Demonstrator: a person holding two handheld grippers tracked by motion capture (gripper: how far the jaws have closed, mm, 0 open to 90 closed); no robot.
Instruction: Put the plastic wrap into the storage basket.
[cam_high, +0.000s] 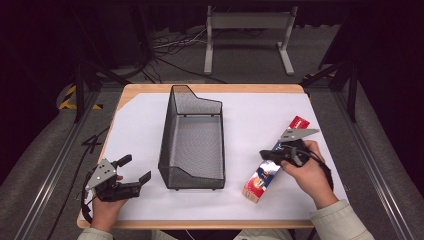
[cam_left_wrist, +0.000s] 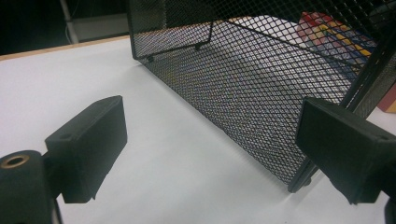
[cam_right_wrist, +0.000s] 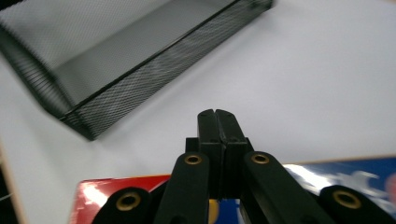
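Left tongs (cam_high: 134, 168): yours gape, empty, left of the mesh basket (cam_high: 192, 140).
Right tongs (cam_high: 266, 155): clenched over the box (cam_high: 272, 167), right of basket.
Risk: closed jaws may shove the box away.

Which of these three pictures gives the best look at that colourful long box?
The high view: the box lies whole on the white sheet, right of the mesh basket. The right gripper view shows just a strip of it behind the tongs; the left gripper view glimpses it through the mesh.

Bare white table (cam_high: 140, 130) lay left of the mesh basket (cam_high: 192, 140); right of it, a box (cam_high: 272, 165) obstructed passage.
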